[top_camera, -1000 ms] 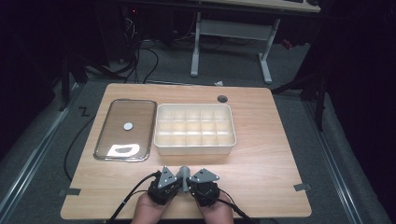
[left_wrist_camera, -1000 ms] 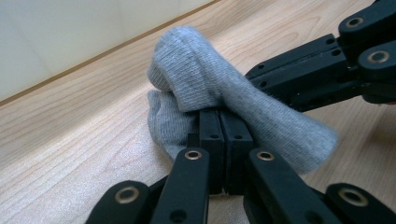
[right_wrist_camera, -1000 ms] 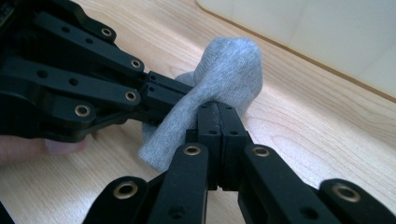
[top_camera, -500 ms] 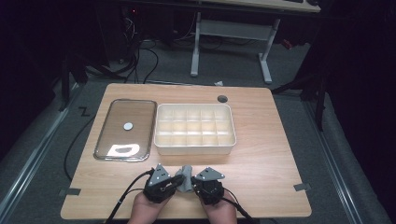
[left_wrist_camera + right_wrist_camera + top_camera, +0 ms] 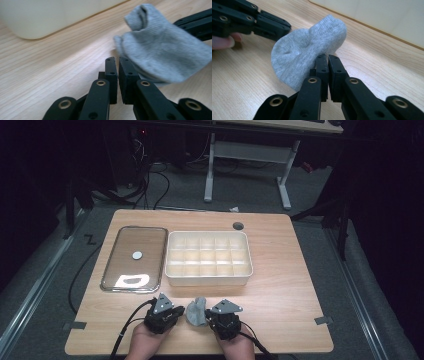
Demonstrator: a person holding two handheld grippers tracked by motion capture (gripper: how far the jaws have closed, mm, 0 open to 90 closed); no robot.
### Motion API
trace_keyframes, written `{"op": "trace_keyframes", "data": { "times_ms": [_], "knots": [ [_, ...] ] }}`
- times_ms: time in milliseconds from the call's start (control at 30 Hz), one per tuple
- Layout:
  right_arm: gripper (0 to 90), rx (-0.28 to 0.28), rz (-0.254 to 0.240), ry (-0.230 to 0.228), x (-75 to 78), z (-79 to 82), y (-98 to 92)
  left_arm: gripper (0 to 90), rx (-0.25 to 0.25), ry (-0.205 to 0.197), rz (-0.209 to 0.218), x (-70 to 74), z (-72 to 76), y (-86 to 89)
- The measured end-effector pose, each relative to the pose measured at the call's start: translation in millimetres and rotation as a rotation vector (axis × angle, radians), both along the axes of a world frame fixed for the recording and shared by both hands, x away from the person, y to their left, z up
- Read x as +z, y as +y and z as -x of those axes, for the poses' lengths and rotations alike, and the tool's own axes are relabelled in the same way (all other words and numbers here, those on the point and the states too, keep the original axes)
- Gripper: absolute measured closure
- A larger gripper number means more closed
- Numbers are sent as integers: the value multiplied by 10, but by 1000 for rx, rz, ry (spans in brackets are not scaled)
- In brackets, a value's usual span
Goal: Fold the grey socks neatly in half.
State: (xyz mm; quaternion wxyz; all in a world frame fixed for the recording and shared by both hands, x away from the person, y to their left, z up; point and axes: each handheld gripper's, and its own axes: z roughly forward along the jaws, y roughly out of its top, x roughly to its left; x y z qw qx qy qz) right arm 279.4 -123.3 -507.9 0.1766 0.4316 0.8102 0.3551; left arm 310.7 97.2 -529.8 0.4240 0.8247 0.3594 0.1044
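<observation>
grey sock [image 5: 196,311] lies bunched on the wooden table [image 5: 290,290], just in front of the cream compartment tray [image 5: 208,259]. right gripper [image 5: 328,58] pinches the sock's edge between nearly closed jaws. left gripper [image 5: 117,60] sits beside the sock, its jaws narrow, having just been closing, with nothing clearly between them.

Grey sock [image 5: 308,53] pinched in right gripper [image 5: 327,58] (fingers closed), wooden table [image 5: 244,75]
</observation>
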Motion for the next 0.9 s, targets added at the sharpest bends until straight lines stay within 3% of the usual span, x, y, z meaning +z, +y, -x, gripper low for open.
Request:
{"op": "trace_keyframes", "data": {
  "times_ms": [433,900],
  "knots": [
    [881,1,7,-6,35,-1,27,877,-69,-24,-33,1,102,-181],
    [883,-3,24,-20,83,-14,16,895,-149,-28,-35,-25,185,-448]
  ]
}}
